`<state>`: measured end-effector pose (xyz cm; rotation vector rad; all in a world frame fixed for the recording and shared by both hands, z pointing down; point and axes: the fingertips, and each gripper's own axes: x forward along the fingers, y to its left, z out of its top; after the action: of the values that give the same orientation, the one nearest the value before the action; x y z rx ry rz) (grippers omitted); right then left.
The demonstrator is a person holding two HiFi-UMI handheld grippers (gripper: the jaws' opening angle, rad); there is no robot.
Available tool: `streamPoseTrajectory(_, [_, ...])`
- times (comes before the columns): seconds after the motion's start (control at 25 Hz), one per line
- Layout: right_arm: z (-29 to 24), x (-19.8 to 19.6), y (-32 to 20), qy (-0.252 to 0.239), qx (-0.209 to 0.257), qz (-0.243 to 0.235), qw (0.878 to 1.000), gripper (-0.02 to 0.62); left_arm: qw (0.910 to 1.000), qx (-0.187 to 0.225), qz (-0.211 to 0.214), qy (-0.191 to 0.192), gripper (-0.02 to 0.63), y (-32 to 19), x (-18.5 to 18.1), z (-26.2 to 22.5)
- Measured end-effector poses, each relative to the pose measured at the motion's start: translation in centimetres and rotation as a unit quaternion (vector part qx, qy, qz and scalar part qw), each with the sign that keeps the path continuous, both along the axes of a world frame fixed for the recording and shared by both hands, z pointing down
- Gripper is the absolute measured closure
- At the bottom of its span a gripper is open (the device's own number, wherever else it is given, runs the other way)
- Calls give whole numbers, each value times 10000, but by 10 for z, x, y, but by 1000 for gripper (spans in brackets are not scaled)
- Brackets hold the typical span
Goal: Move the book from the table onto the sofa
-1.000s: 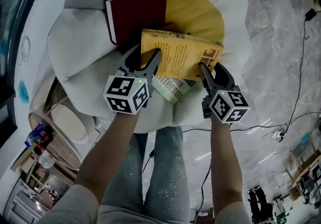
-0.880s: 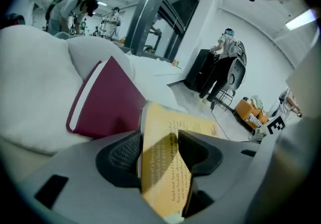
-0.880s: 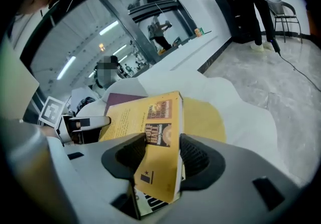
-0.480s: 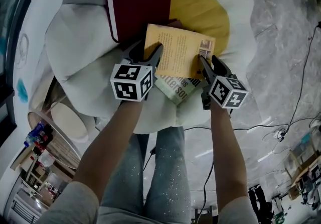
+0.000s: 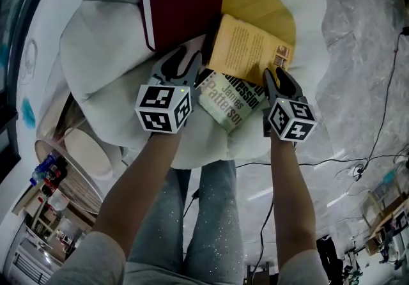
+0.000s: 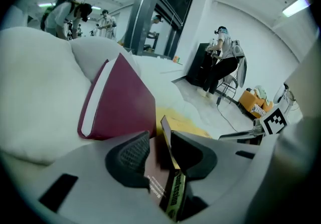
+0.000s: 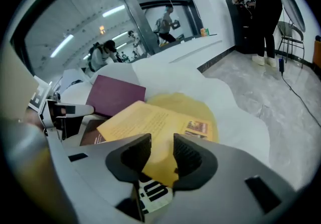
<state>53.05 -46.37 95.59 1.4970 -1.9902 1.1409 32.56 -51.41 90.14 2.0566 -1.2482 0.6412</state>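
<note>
A yellow paperback (image 5: 249, 47) lies flat on the yellow centre of the white flower-shaped sofa (image 5: 108, 53), free of both grippers. A maroon hardback (image 5: 182, 12) rests behind it. A James Patterson paperback (image 5: 231, 100) lies in front, between my two grippers. My left gripper (image 5: 182, 60) sits at the books' left edge. Its jaws have just been closing, and book edges (image 6: 173, 198) show in the gap without the pads pressing them. My right gripper (image 5: 276, 76) stands just short of the yellow book's near corner (image 7: 150, 117). Its jaws have also been closing, with nothing clamped.
The sofa's lobes fall away to a marble floor with cables (image 5: 377, 117) on the right. A round wicker table (image 5: 77, 156) stands low on the left. My own legs (image 5: 204, 226) are right against the sofa's front. Several people work in the background (image 6: 220, 62).
The yellow book was between the two grippers' tips. It now lies farther up and right, turned, on the sofa. Both grippers have drawn back, uncovering more of the Patterson cover.
</note>
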Motion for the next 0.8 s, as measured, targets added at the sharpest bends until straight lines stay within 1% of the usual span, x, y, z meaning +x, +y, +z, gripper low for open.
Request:
streamPoseTrajectory(0.12, [-14,0,-5,-29,251,130,9996,517,9999,54,17,161,533,-1,2,-6])
streamPoseTrajectory(0.2, [-27,0,-9,-72,487,268,9984,549,9996,128,79,254,566,-2,5,-13])
streamPoseTrajectory(0.44, [-77,-1,-20,-127,1249,478,9909,566,9967,525,178,593,588,-6,9,-43])
streamPoseTrajectory(0.56, [-97,-4,-25,-148,1483,517,9875,566,9948,691,163,727,589,-10,9,-57])
streamPoseTrajectory(0.8, [-139,-5,-34,-151,1903,554,9801,566,9905,1045,215,872,589,-20,8,-88])
